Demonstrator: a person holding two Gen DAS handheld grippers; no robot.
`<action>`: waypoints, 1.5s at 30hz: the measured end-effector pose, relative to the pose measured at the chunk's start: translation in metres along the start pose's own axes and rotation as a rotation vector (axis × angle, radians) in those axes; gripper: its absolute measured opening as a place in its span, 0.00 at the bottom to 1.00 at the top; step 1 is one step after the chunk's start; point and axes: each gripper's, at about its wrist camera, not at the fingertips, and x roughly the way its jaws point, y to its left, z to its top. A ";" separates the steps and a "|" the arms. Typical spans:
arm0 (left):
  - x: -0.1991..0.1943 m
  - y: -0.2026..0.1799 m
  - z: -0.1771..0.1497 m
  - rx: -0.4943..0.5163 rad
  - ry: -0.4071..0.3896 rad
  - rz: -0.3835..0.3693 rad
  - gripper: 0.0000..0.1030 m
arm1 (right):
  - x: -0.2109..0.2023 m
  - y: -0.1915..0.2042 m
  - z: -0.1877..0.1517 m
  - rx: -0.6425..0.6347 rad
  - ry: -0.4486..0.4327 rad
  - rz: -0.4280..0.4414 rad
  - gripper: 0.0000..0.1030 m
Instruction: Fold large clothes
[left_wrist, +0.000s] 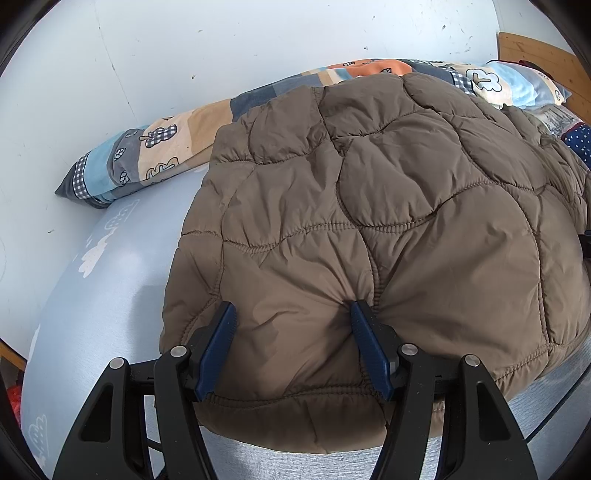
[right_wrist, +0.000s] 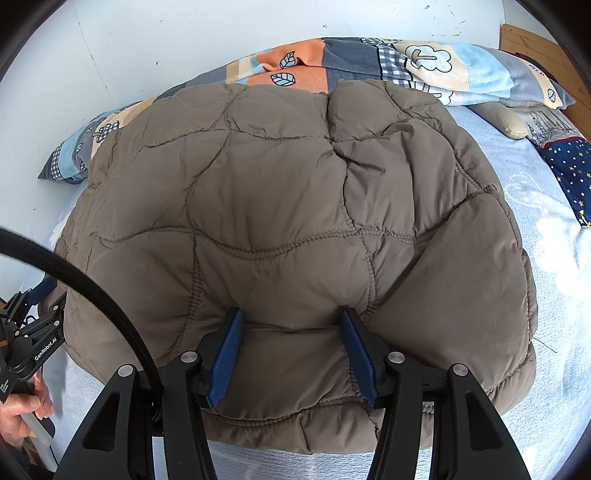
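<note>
left tongs (left_wrist: 291, 314) apart, pads pressed into near hem of brown quilted jacket (left_wrist: 369, 206), puffy fabric bulging between them; whether they pinch it, cannot tell. right tongs (right_wrist: 291, 321) same: apart, fabric between pads, grip not clear. jacket flat on bed (left_wrist: 110, 295), running from tongs toward 12 o'clock, far edge touching patterned quilt (right_wrist: 443, 66) by wall. long axis looks near-to-far. both tongs on near hem, side by side, equally near; left tongs at 9 o'clock in right view. likely fold: hem carried toward 12.
</note>
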 end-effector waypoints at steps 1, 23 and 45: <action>0.000 0.000 0.000 -0.001 0.000 0.000 0.62 | 0.000 0.000 0.000 0.000 -0.001 0.000 0.57; -0.001 0.019 0.012 -0.079 0.037 -0.075 0.62 | -0.002 -0.007 0.006 0.038 0.031 0.039 0.60; 0.010 0.074 0.018 -0.273 0.067 -0.013 0.62 | -0.025 -0.090 0.026 0.289 0.020 0.031 0.63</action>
